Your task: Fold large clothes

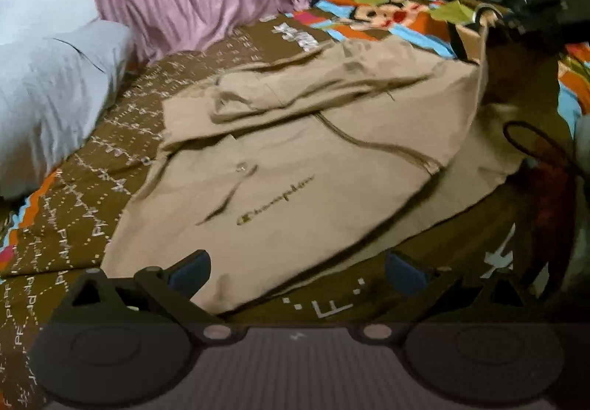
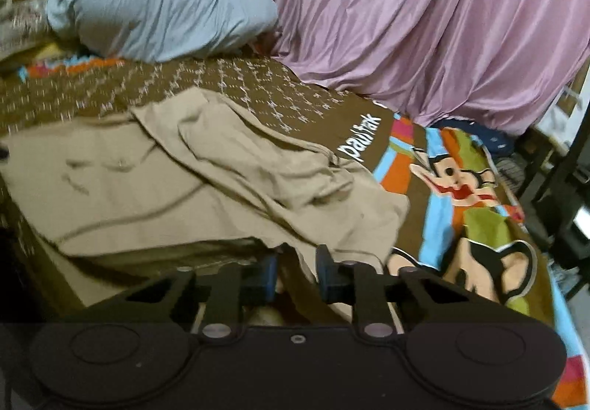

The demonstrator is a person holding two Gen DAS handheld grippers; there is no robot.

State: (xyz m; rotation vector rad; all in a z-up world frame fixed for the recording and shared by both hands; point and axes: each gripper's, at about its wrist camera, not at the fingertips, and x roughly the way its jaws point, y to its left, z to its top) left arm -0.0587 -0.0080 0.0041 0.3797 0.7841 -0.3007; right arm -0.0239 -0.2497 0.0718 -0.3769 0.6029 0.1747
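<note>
Reading "Champion" on chest of tan hoodie [image 1: 295, 166], spread across middle of bedspread [image 1: 121, 137]. "paulfrank" printed in white on brown bedspread [image 2: 363, 137], cartoon monkey [image 2: 453, 177] toward its right edge. Left gripper [image 1: 298, 273] released, hovering over hoodie's hem at near edge. Right gripper [image 2: 297, 270] clenched on lifted fold of hoodie fabric. Grey pillow [image 2: 155, 0] and pink drape [image 2: 442, 26] along far edge.

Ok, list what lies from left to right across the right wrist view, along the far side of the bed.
Pale blue-grey crumpled pillow → pink pleated satin curtain → black metal-framed stand at the right edge.
</note>
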